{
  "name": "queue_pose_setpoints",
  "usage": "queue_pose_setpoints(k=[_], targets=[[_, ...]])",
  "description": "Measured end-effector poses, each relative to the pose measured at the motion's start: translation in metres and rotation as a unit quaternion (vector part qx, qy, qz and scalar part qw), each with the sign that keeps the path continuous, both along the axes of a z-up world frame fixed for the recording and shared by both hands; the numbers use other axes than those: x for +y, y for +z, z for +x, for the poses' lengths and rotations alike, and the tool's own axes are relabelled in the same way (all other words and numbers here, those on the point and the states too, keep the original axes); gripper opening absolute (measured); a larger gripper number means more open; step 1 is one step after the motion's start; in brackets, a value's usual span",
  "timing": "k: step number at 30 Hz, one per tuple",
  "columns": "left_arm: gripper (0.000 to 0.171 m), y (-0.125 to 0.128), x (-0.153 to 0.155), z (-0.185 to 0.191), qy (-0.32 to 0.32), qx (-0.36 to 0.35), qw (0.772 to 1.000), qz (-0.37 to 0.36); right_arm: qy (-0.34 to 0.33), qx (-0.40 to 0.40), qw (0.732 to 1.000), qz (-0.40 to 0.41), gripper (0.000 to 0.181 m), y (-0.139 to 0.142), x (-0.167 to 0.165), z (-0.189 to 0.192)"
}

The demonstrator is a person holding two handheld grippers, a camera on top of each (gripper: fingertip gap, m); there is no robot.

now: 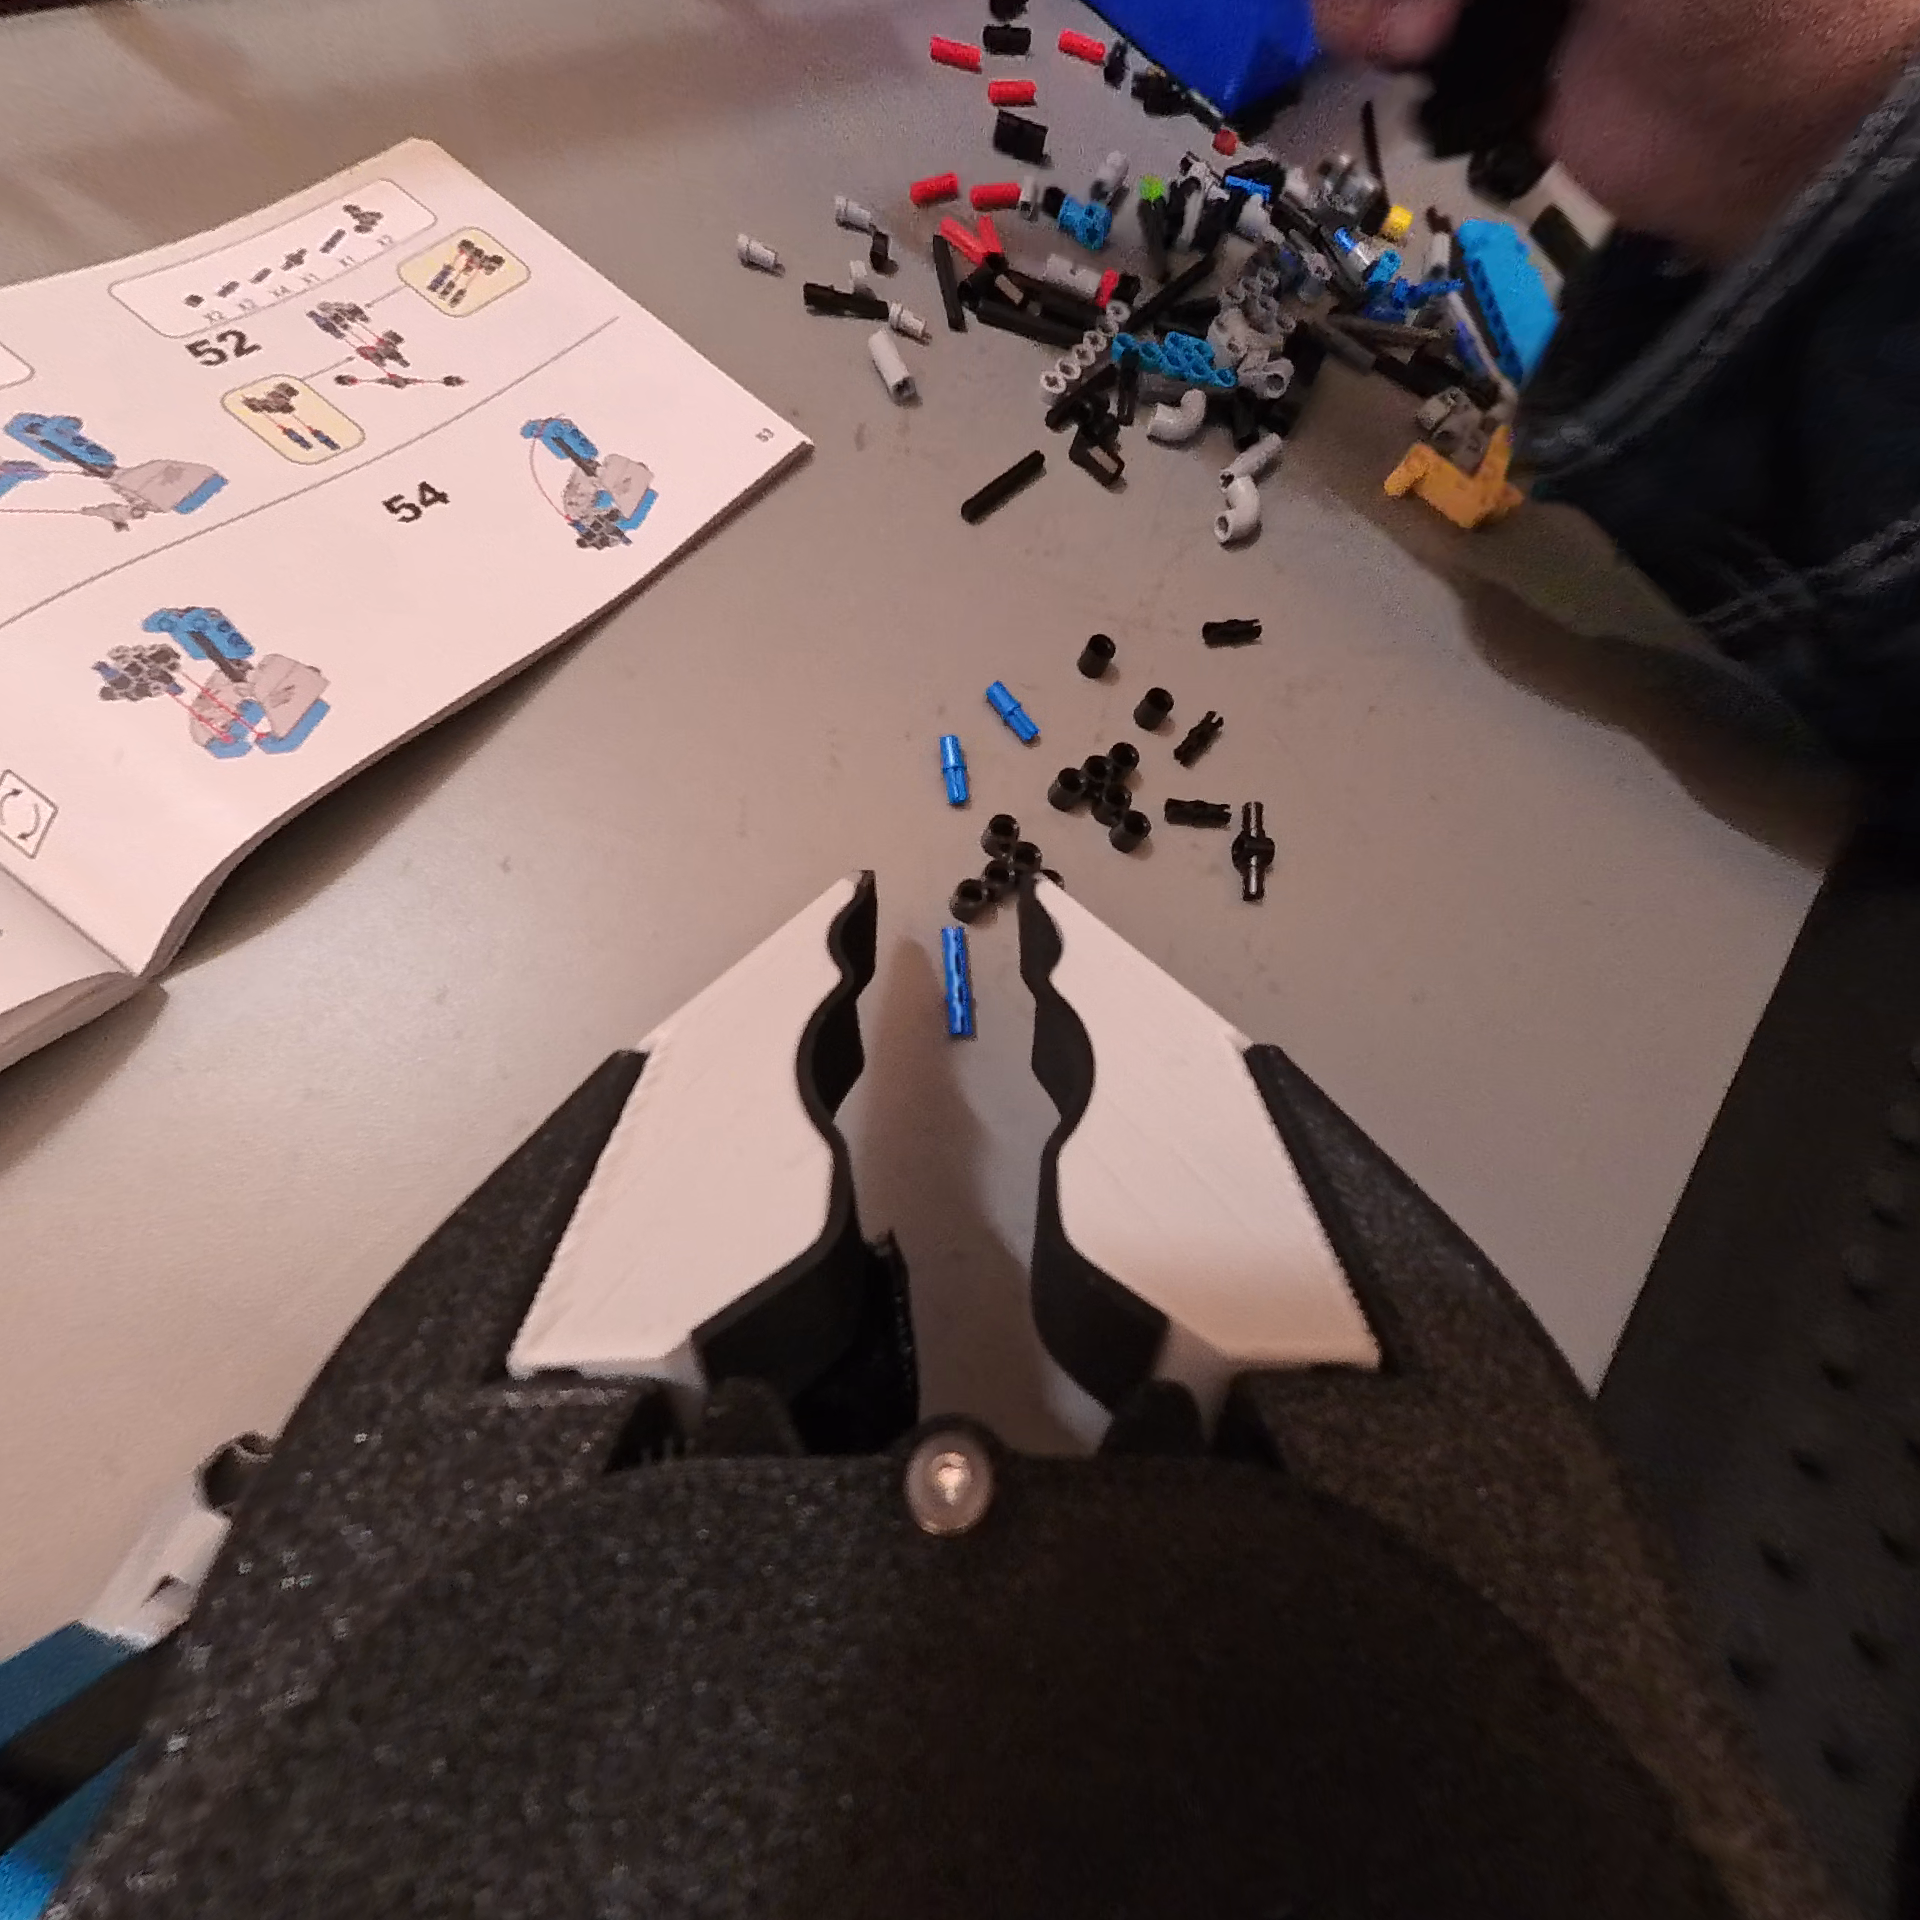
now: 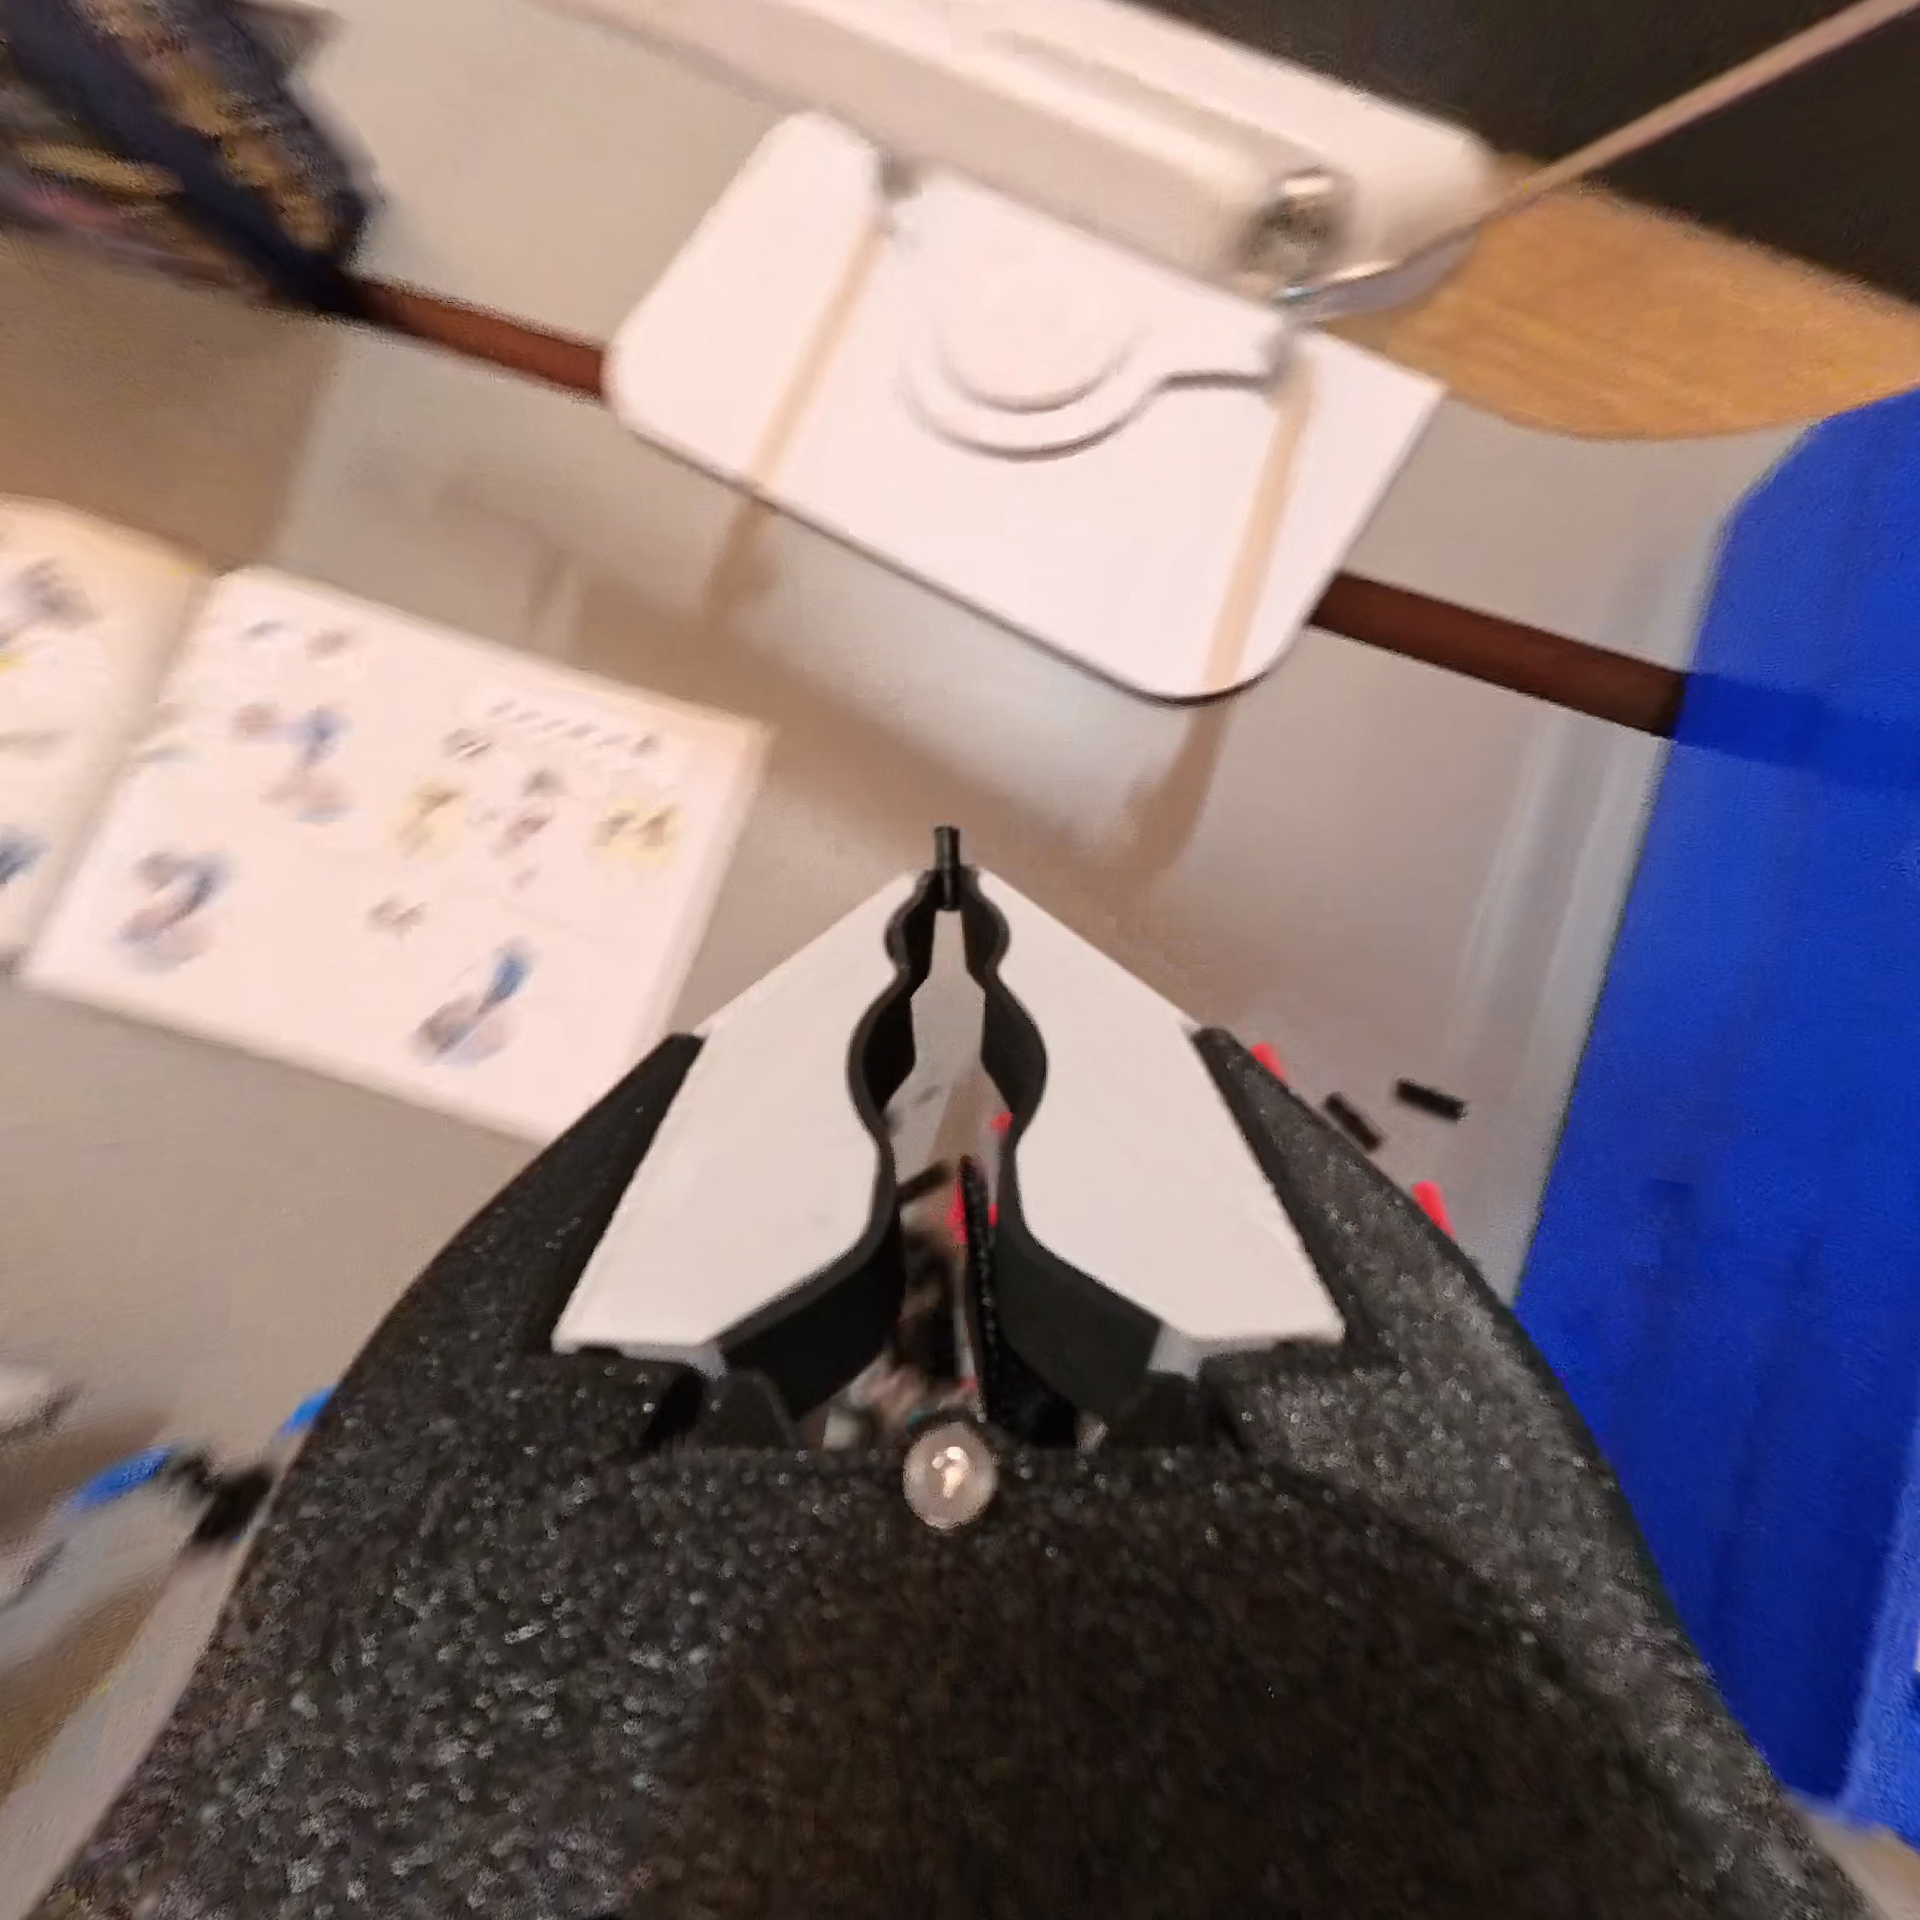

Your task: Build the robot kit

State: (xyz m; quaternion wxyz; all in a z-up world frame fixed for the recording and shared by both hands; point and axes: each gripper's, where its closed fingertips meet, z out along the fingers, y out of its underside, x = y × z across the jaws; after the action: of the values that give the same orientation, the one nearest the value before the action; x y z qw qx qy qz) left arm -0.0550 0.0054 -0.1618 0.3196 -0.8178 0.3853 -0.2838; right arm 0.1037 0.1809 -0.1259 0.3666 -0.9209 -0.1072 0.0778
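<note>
My left gripper (image 1: pixel 951 883) is open and low over the grey table (image 1: pixel 623 935). A blue pin (image 1: pixel 956 982) lies on the table between its two fingers, not held. Just past the tips lie a small black beam (image 1: pixel 997 868), another black beam (image 1: pixel 1101 795), two more blue pins (image 1: pixel 1011 712) and several black pins (image 1: pixel 1252 847). My right gripper (image 2: pixel 948 883) is shut on a small black pin (image 2: pixel 947 857), which sticks up from the fingertips above the table.
An open instruction booklet (image 1: pixel 343 499) lies at the left; it also shows blurred in the right wrist view (image 2: pixel 395 842). A pile of small building parts (image 1: pixel 1195 301) and a yellow piece (image 1: pixel 1455 478) lie far right. A person's sleeve (image 1: pixel 1745 436), a blue box (image 2: pixel 1745 1039) and a white clamp base (image 2: pixel 1018 436) stand nearby. Tip to tip, the grippers are about 25 cm apart.
</note>
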Motion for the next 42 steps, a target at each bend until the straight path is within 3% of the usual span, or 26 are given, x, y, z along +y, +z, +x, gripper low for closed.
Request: queue_pose_setpoints(k=[4, 7, 9, 13, 22, 29, 32, 37, 42], targets=[[0.027, -0.001, 0.001, -0.001, 0.003, 0.002, 1.000, 0.002, 0.176, 0.028, 0.984, -0.024, 0.004, 0.015, -0.087, -0.051], [0.027, -0.001, 0.002, -0.001, 0.006, 0.006, 1.000, 0.009, 0.242, 0.048, 0.967, -0.063, 0.004, 0.005, -0.150, -0.068], [0.027, -0.002, 0.003, -0.002, 0.008, 0.011, 1.000, 0.012, 0.269, 0.044, 0.959, -0.081, 0.004, -0.007, -0.182, -0.074], [0.027, -0.003, 0.005, -0.003, 0.015, 0.021, 0.999, 0.021, 0.269, 0.040, 0.958, -0.094, 0.004, -0.030, -0.215, -0.081], [0.027, -0.005, 0.007, -0.011, 0.028, 0.053, 0.996, 0.070, 0.234, -0.016, 0.970, -0.065, 0.004, -0.053, -0.215, -0.072], [0.027, -0.002, -0.012, -0.013, 0.003, 0.038, 0.995, 0.094, 0.197, -0.016, 0.980, -0.038, 0.004, -0.062, -0.211, -0.068], [0.027, -0.002, -0.016, -0.018, 0.005, 0.052, 0.991, 0.127, 0.154, -0.013, 0.988, -0.012, 0.015, -0.047, -0.204, -0.062], [0.028, 0.006, -0.015, -0.024, 0.020, 0.045, 0.987, 0.152, 0.088, 0.082, 0.990, 0.075, 0.036, 0.008, -0.194, -0.065], [0.035, 0.021, -0.017, -0.023, 0.021, 0.001, 0.989, 0.149, 0.072, 0.150, 0.978, 0.129, 0.037, 0.014, -0.170, -0.067]])
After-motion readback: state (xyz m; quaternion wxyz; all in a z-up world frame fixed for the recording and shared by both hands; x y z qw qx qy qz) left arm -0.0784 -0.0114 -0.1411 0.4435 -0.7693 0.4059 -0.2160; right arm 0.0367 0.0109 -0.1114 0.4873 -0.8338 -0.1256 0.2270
